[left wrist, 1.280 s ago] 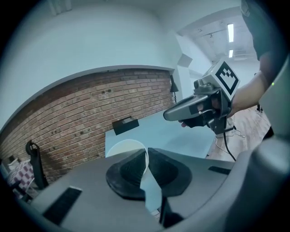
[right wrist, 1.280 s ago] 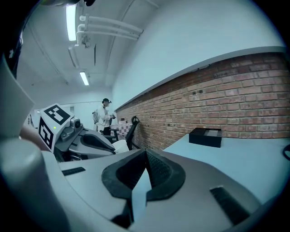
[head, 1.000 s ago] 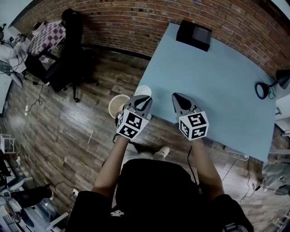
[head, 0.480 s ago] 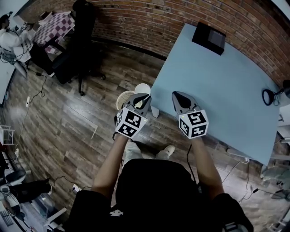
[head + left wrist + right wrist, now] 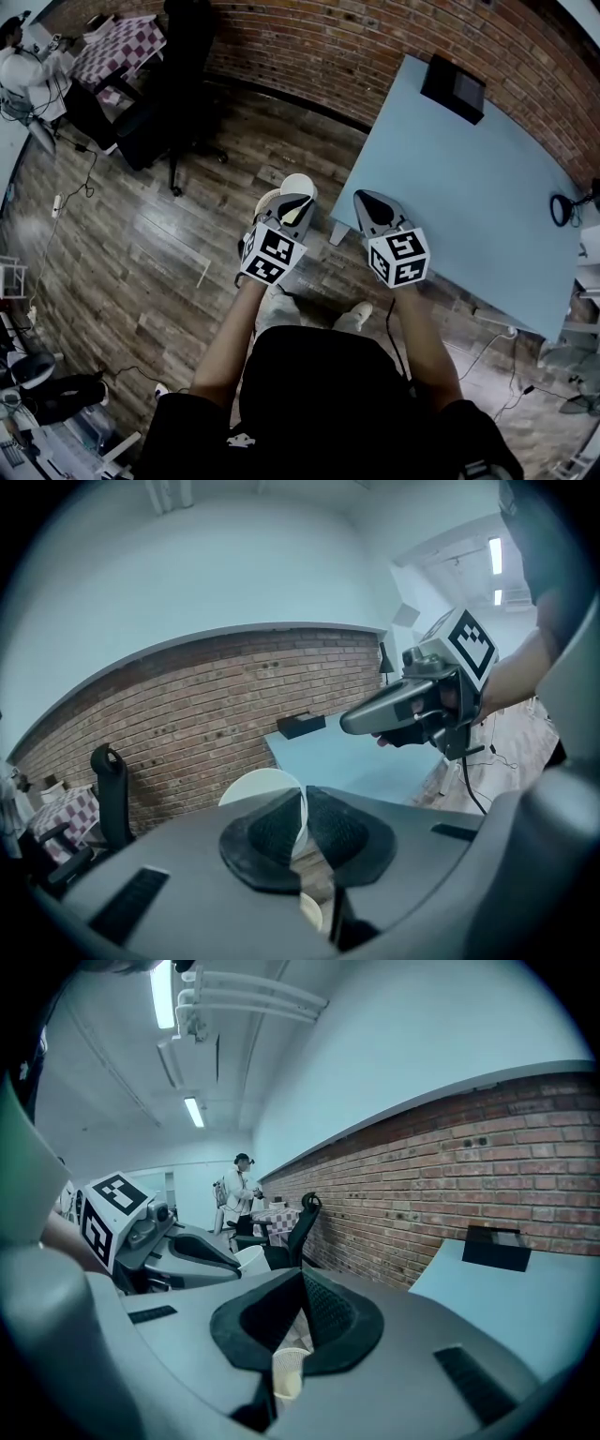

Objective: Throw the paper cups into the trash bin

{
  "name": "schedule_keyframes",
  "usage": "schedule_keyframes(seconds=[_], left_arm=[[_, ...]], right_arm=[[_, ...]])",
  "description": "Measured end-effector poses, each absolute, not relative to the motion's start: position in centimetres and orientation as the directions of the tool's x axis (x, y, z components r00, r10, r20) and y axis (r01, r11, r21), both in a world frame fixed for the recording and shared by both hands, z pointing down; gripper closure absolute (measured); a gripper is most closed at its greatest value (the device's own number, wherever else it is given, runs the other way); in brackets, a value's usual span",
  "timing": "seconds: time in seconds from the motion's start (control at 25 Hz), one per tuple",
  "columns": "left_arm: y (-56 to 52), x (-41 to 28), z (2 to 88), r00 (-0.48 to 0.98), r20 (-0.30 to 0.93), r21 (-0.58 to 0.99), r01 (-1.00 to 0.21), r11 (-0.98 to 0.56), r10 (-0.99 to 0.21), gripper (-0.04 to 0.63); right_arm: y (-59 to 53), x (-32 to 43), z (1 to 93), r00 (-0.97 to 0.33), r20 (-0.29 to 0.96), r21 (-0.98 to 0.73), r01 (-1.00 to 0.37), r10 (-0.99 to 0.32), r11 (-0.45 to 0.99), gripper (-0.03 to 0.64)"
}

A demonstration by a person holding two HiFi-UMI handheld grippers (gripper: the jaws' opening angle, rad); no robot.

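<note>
A white paper cup [image 5: 298,185] hangs over the wooden floor just left of the blue table's corner, with my left gripper [image 5: 302,200] shut on its rim. In the left gripper view the cup [image 5: 261,786] shows as a pale disc behind the closed pads [image 5: 272,832]. The pale mesh trash bin [image 5: 265,201] stands on the floor right under that gripper, mostly hidden by it. My right gripper [image 5: 359,197] hovers by the table corner, shut and empty. In the right gripper view the bin [image 5: 288,1372] shows below the closed pads [image 5: 323,1312] of the right gripper [image 5: 301,1283].
The blue table [image 5: 469,187] fills the right side and carries a black box [image 5: 454,87] and a black lamp [image 5: 562,208]. Its leg [image 5: 337,232] stands close to the bin. A black office chair [image 5: 183,56] and a seated person [image 5: 23,70] are far left.
Both grippers have shifted left off the table edge. The cup in the left gripper now hangs over the floor above the bin instead of at the table corner.
</note>
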State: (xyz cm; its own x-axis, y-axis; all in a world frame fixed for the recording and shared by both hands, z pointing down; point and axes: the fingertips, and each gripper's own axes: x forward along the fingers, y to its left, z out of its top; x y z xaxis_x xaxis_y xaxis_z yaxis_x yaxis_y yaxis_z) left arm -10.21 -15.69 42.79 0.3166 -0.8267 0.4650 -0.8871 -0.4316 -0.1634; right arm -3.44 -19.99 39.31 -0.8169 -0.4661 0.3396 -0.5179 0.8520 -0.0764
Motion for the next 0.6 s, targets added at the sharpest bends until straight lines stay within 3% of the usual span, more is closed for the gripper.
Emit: schedule_keyframes(seconds=[0.6], left_arm=[[-13.1,-23.0,45.2,0.343,0.475,-0.119,-0.888,-0.445,-0.810,0.569]], right_arm=[[-17.6,-15.6,41.7,-0.796,0.381,-0.084,-0.536,-0.470,0.840,0.612]])
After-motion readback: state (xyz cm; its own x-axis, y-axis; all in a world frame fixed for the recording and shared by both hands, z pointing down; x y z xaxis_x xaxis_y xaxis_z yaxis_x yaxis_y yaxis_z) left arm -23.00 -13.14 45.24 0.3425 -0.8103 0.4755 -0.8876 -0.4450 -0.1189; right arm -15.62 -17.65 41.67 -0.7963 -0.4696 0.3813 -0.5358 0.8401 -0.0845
